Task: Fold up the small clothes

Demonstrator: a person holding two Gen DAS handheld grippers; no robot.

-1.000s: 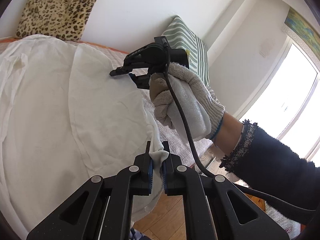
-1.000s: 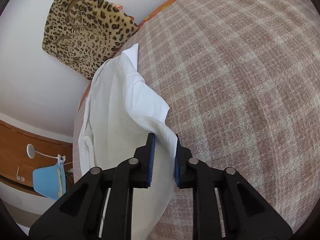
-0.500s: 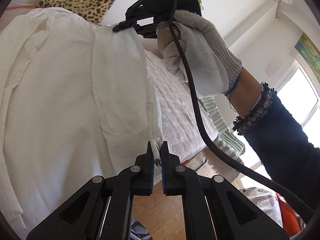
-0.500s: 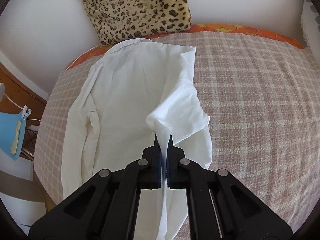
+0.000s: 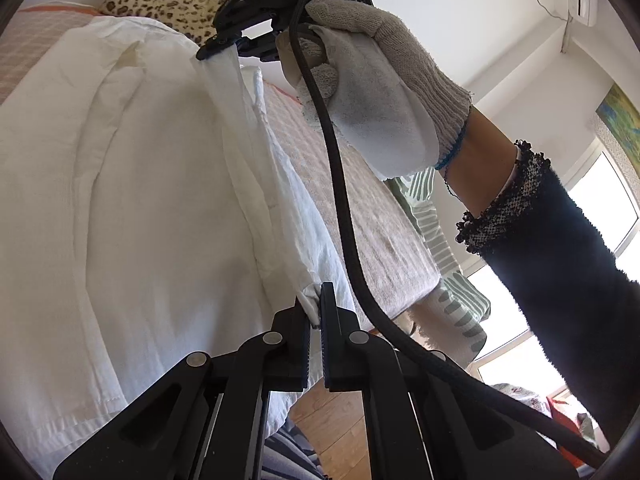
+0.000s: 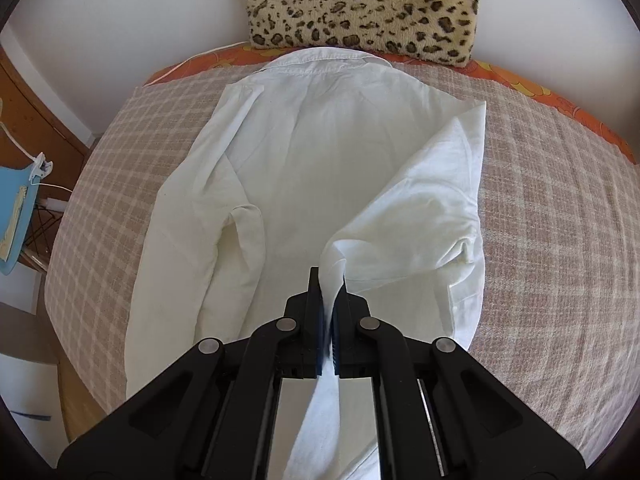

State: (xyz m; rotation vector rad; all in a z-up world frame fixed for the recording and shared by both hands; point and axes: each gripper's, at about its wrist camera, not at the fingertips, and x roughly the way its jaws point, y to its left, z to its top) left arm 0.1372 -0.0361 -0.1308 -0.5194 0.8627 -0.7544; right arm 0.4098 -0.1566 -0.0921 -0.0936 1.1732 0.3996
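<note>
Checked bed cover [image 6: 560,208], spread flat, with a leopard-print cushion [image 6: 360,4] at its far edge. White shirt [image 6: 304,168] lying on the cover, collar toward the cushion, its right side lifted and folded inward over the body. Gloved hand [image 5: 380,92] holding the right gripper [image 6: 329,280], jaws closed tight on the raised shirt edge. Left gripper [image 5: 315,304], jaws likewise closed on the shirt's near edge.

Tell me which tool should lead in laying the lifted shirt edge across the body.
Probably right: the right tool pinches the raised sleeve side of the white shirt above its middle; the left tool only anchors the hem corner.
</note>
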